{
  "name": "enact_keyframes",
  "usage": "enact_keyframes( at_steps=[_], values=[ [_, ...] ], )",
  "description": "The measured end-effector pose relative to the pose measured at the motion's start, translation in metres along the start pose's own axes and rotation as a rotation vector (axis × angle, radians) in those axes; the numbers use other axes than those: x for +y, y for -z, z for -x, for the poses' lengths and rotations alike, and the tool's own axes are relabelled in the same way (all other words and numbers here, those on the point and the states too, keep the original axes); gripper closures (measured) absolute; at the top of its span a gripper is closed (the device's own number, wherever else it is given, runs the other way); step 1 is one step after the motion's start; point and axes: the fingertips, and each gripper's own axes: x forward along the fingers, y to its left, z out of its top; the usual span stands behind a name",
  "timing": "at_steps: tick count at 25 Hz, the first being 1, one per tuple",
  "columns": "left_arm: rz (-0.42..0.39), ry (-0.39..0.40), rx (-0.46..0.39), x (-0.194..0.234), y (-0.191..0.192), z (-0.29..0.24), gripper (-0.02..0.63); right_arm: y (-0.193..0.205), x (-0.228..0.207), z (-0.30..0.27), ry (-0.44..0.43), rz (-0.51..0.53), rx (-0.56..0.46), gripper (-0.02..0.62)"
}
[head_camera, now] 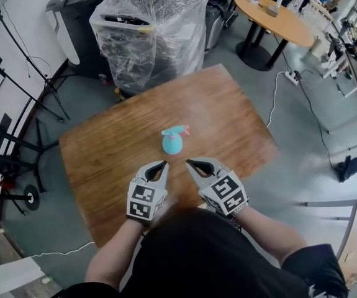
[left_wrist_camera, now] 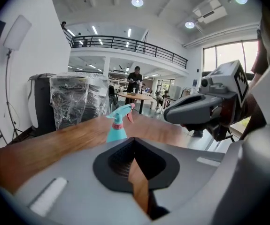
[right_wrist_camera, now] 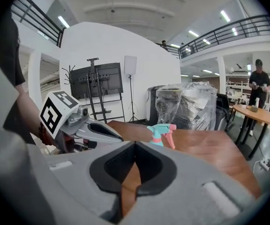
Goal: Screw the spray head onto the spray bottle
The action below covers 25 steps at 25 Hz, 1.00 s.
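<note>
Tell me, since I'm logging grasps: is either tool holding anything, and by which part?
Nothing is held: left tool and right tool are shut, empty; the bottle stands free.

Your wooden table (head_camera: 103, 160) stands on grey floor (head_camera: 302, 123); behind it a plastic-wrapped stack (head_camera: 156, 36), farther off a round table (head_camera: 287, 25), a balcony rail (left_wrist_camera: 125, 43) above.

teal spray bottle (head_camera: 172, 144) with a pink trigger (head_camera: 184, 129); brown wood-grain table (head_camera: 113, 157).
</note>
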Motion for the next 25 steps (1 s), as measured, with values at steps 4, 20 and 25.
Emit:
enact_keyframes(
  at_steps=[4, 20, 25],
  values=[
    [-0.02, -0.004, -0.016, 0.0, -0.016, 0.01, 0.596, -0.01, 0.005, -0.006, 0.023, -0.009, -0.041, 0.604],
    [-0.061, 0.012, -0.031, -0.011, -0.026, 0.013, 0.595, -0.013, 0.008, -0.003, 0.071, -0.009, -0.05, 0.604],
    [-0.061, 0.009, -0.03, -0.013, -0.025, 0.014, 0.595, -0.014, 0.009, -0.002, 0.068, -0.001, -0.047, 0.604]
  ],
)
